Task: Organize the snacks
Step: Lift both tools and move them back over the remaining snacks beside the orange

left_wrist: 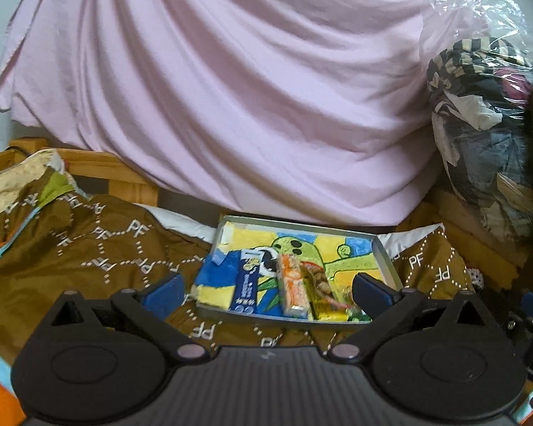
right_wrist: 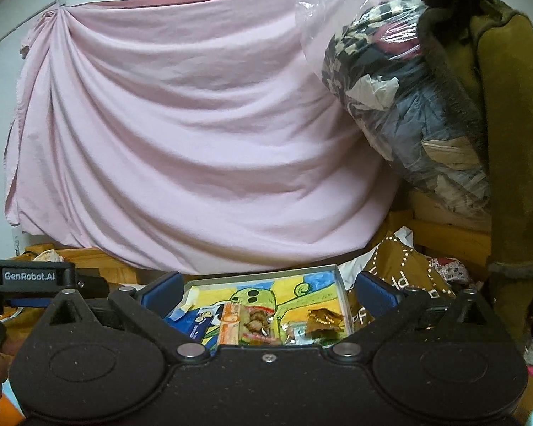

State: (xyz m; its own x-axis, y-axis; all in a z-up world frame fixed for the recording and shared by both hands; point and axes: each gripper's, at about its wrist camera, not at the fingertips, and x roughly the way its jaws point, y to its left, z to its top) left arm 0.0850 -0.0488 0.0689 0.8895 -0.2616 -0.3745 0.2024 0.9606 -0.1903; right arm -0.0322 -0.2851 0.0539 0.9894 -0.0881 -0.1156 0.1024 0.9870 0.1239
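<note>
A blue snack box (left_wrist: 247,284), an orange packet (left_wrist: 293,284) and brown-wrapped sweets (right_wrist: 325,319) are held in the shallow grey picture-lined tray (left_wrist: 385,254). Both the left gripper (left_wrist: 266,289) and the right gripper (right_wrist: 266,293) are spread wide and nothing is gripped.

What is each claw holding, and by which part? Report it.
Nothing. The left claw and the right claw are both open and empty above the tray of snacks.
</note>
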